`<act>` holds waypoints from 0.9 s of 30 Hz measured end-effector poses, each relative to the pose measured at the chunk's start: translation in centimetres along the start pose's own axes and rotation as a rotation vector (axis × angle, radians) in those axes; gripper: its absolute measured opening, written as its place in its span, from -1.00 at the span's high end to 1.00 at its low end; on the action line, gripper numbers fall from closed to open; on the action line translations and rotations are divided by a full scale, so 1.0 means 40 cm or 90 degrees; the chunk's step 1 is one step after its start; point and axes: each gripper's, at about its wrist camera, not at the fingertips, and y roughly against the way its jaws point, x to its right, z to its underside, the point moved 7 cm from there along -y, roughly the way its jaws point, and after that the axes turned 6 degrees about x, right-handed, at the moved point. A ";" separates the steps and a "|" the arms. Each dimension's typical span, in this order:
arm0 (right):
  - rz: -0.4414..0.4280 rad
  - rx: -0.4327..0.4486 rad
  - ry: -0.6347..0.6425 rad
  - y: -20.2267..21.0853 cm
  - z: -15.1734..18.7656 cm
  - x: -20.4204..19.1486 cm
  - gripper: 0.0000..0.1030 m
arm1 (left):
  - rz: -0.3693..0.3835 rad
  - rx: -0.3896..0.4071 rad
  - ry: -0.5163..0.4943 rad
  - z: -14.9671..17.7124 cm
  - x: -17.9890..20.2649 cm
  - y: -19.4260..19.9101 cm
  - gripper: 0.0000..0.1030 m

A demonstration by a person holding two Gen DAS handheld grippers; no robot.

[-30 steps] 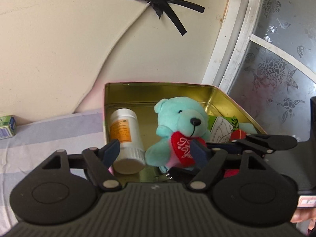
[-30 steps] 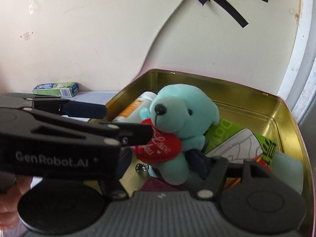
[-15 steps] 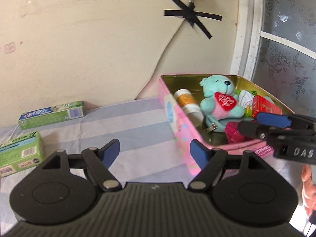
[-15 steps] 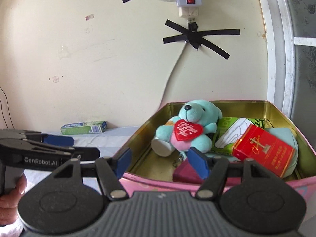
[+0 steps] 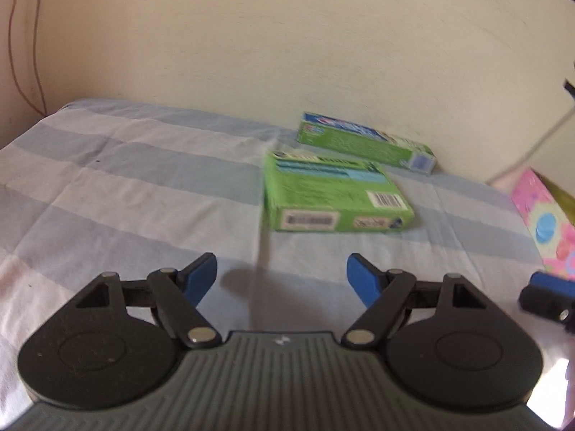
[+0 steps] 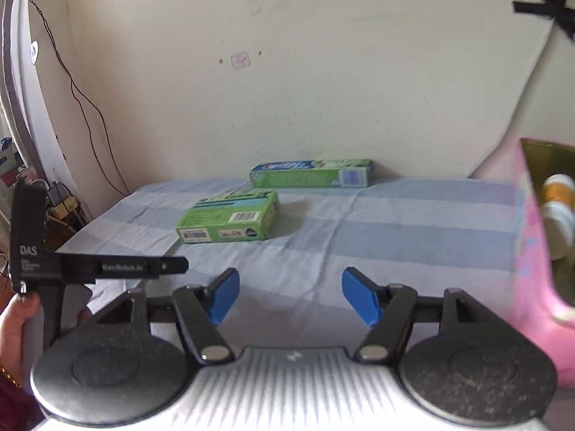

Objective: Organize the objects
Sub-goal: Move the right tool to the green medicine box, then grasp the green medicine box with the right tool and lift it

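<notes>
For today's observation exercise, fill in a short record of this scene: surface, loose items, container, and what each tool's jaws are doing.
surface: striped blue and white cloth
loose items: green box, lying flat; long toothpaste box behind it, by the wall
container: pink tin at the right edge, open, a white bottle inside
left gripper: jaws apart, nothing between them
right gripper: jaws apart, nothing between them
</notes>
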 end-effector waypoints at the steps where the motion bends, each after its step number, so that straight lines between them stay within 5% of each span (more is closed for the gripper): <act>1: -0.015 -0.009 -0.020 -0.035 -0.004 -0.011 -0.27 | -0.003 0.006 0.025 -0.021 -0.033 0.000 -0.57; 6: -0.035 -0.023 -0.094 -0.182 -0.034 -0.029 -0.27 | -0.012 0.018 0.093 -0.086 -0.082 -0.044 -0.57; 12: -0.023 -0.038 -0.174 -0.307 -0.058 0.001 -0.27 | -0.033 0.018 0.069 -0.109 -0.056 -0.115 -0.57; 21: -0.027 -0.028 -0.186 -0.365 -0.064 0.000 -0.28 | -0.021 0.017 0.073 -0.092 -0.056 -0.160 -0.61; 27: -0.041 -0.044 -0.188 -0.365 -0.056 -0.016 0.01 | 0.033 0.006 0.069 -0.080 -0.028 -0.157 -0.58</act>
